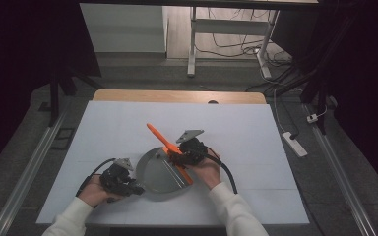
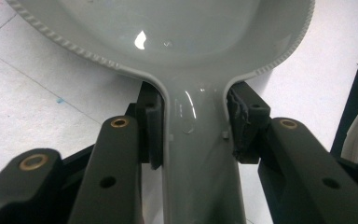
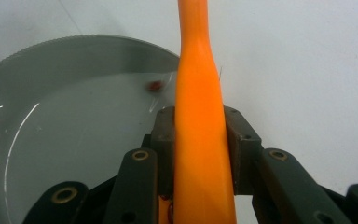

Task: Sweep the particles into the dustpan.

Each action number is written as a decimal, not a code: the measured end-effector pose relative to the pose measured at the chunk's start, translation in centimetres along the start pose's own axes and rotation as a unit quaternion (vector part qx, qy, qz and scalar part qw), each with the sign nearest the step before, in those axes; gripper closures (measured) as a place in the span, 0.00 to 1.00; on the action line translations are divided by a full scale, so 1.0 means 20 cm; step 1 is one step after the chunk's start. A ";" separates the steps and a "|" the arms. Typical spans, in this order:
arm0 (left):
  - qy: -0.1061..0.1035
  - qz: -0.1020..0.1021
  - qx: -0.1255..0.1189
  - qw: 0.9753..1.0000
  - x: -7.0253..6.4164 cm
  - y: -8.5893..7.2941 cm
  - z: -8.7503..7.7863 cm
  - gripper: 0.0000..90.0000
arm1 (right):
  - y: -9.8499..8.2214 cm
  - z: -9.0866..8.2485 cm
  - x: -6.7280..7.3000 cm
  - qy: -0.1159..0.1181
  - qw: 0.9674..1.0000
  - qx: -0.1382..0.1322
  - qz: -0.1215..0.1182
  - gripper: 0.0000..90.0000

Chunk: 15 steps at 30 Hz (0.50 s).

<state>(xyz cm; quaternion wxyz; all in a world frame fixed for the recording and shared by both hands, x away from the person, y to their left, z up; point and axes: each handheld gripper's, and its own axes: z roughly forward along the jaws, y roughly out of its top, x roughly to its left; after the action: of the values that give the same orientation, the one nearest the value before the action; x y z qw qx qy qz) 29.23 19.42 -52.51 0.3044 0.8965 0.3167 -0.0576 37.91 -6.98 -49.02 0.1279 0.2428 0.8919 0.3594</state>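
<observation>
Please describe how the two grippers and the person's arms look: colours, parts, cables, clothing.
Both the left gripper and the right gripper are black, each topped by a grey three-cornered plate and trailing a black cable. Brass-coloured rivets mark the jaw links. The person wears white long sleeves.

Left forearm: enters from the bottom left of the high view in a white sleeve, angled up and to the right.
Left hand (image 1: 94, 191): wrapped around the back of its tool, low over the desk.
Left tool (image 1: 137, 189): jaws point right; in its own view both pads (image 2: 152, 122) press the sides of a grey handle.
Right forearm: white sleeve rising from bottom centre, angled up and left.
Right hand (image 1: 206, 169): behind its tool.
Right tool (image 1: 173, 158): jaws point left, clamped on an orange handle.
</observation>
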 end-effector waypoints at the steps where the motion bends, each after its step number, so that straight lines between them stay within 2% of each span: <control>1: 0.000 0.000 0.000 1.000 0.00 0.00 0.00 0.68 | 0.00 0.00 0.00 0.006 1.000 -0.001 0.003 0.77; 6: -0.001 0.000 0.000 1.000 0.00 0.00 0.00 0.68 | 0.03 -0.02 0.03 0.054 0.998 -0.019 0.014 0.77; 8: 0.000 0.000 0.001 1.000 0.00 0.00 0.00 0.68 | 0.04 -0.04 0.04 0.072 0.997 -0.033 0.019 0.77; 11: 0.000 0.000 0.001 1.000 0.00 0.00 0.00 0.68 | 0.06 -0.09 0.01 0.059 0.997 -0.053 0.025 0.78; 15: -0.001 0.000 0.001 1.000 0.00 0.00 0.00 0.68 | 0.05 -0.15 -0.05 0.027 0.998 -0.057 0.030 0.78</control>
<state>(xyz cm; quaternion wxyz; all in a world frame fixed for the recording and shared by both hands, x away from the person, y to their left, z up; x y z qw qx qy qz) 29.24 19.44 -52.57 0.3038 0.8966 0.3167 -0.0586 37.85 -8.56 -46.21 0.1068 0.2518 0.8655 0.4197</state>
